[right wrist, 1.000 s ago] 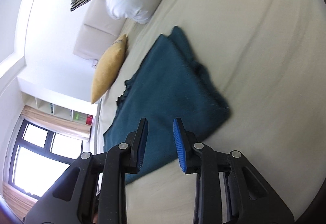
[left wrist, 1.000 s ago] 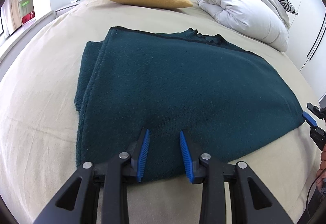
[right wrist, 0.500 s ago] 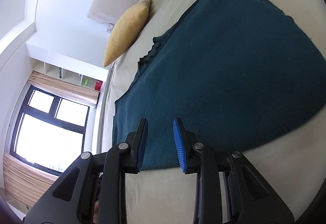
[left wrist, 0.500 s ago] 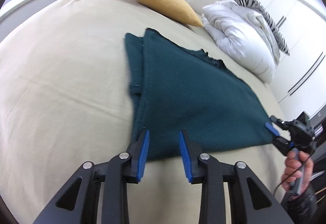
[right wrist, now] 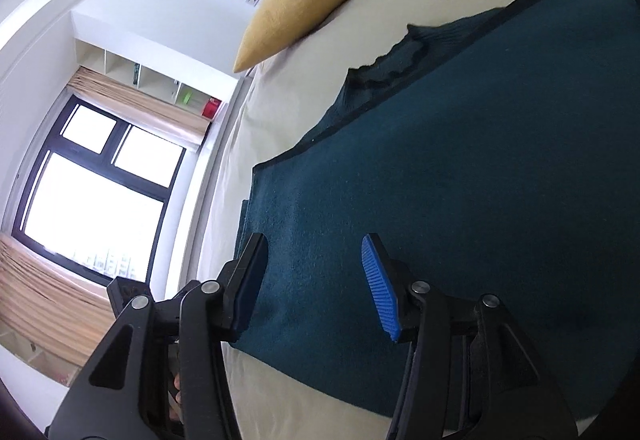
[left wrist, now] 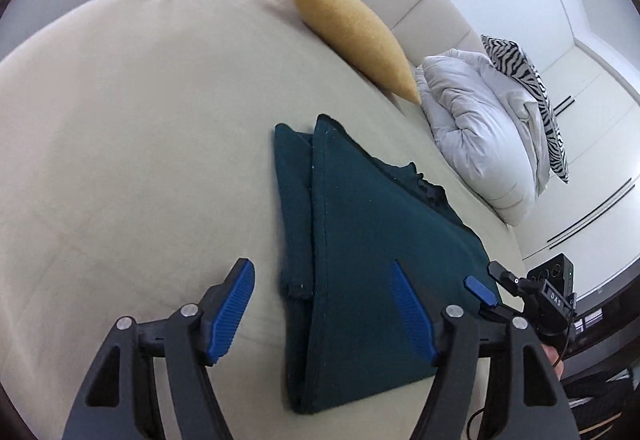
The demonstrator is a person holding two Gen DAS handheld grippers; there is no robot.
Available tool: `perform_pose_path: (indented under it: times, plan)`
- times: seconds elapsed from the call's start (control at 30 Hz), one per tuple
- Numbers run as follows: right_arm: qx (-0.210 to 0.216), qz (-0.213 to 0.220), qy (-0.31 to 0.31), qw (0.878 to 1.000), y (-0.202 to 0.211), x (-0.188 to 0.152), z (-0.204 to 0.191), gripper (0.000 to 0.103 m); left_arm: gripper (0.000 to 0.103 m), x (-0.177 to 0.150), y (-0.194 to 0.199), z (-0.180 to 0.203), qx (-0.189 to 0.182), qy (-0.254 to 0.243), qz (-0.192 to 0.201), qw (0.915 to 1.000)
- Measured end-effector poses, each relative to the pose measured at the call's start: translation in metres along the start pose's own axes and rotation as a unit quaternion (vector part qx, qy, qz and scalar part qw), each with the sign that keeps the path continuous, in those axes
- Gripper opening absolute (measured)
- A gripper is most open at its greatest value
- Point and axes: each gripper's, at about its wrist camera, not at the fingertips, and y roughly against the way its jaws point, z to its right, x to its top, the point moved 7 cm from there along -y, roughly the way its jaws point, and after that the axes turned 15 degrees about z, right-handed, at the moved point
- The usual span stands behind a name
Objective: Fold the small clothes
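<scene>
Grasp step for next fold: left tongs (left wrist: 322, 306) and right tongs (right wrist: 314, 288) spread wide, poised over near edge of part-folded green garment (left wrist: 372, 256) lying flat on bed (left wrist: 140, 127); lower, then pinch edge.

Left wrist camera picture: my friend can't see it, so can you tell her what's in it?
A dark teal garment lies folded on a beige bed, with the open left gripper poised over its near edge. Behind it sit a mustard pillow and a white duvet; the right gripper shows at the garment's right corner.
</scene>
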Motion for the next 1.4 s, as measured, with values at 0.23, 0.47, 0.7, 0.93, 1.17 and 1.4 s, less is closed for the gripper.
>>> perform_pose_path:
  times: [0.23, 0.47, 0.7, 0.93, 1.17, 1.4]
  plan:
    - [0.011, 0.006, -0.034, 0.999, -0.009, 0.029, 0.035, 0.046, 0.072, -0.006, -0.028, -0.004, -0.02, 0.046, -0.021, 0.9985]
    - [-0.027, 0.136, -0.123, 0.983, 0.083, 0.081, 0.107, 0.047, 0.072, 0.001, -0.039, -0.009, -0.04, 0.087, -0.03, 0.9949]
    - [-0.008, 0.115, -0.081, 0.99, 0.107, 0.047, 0.086, 0.048, 0.068, -0.011, -0.043, 0.008, -0.047, 0.058, -0.07, 0.9947]
    - [0.024, 0.046, -0.032, 0.998, 0.078, 0.006, 0.034, 0.048, 0.051, -0.017, -0.036, -0.003, -0.047, 0.078, -0.084, 0.9923]
    - [0.037, 0.002, -0.007, 0.999, 0.053, -0.013, 0.002, 0.048, 0.028, -0.017, -0.035, -0.011, -0.044, 0.077, -0.082, 0.9927]
    - [0.033, -0.035, 0.02, 0.999, 0.022, -0.03, -0.022, 0.048, 0.02, -0.016, -0.031, -0.014, -0.061, 0.07, -0.07, 0.9932]
